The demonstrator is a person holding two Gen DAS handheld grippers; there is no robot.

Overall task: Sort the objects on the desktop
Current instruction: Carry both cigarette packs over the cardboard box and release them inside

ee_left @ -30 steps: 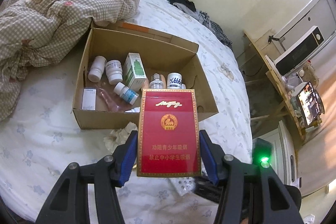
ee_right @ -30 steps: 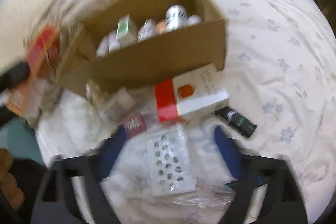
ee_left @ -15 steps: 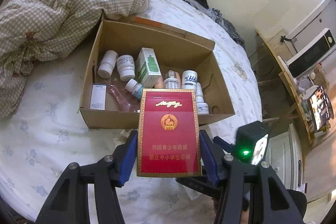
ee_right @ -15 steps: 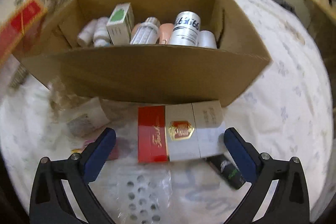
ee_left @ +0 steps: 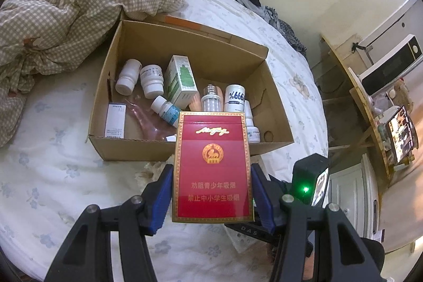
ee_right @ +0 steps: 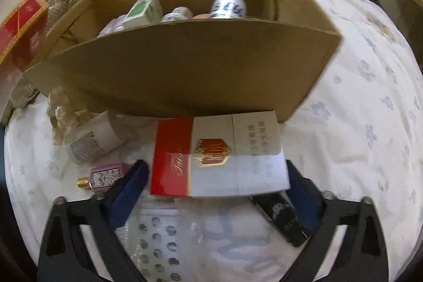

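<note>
Since a second ago, drawn nearer to the open brown cardboard box (ee_left: 275, 120), now larger in both views. Red flat cigarette pack with gold trim (ee_left: 212, 167) upright above the near wall of the box, pinched on both sides by the blue pads of the left gripper (ee_left: 211, 196). Red-and-white cigarette pack (ee_right: 218, 156) flat on the white flower-print bedsheet (ee_right: 370, 123), touching the box's near wall, between the spread fingers of the right gripper (ee_right: 215, 194), which do not clearly press it. Beside it a pink perfume bottle with gold cap (ee_right: 105, 176), a black tube (ee_right: 284, 218) and a blister sheet of pills (ee_right: 156, 247). Inside the box white pill bottles (ee_left: 152, 81), a green-and-white carton (ee_left: 182, 81) and a light bulb (ee_left: 211, 101). Beyond, a crumpled checked quilt (ee_left: 79, 4).
</note>
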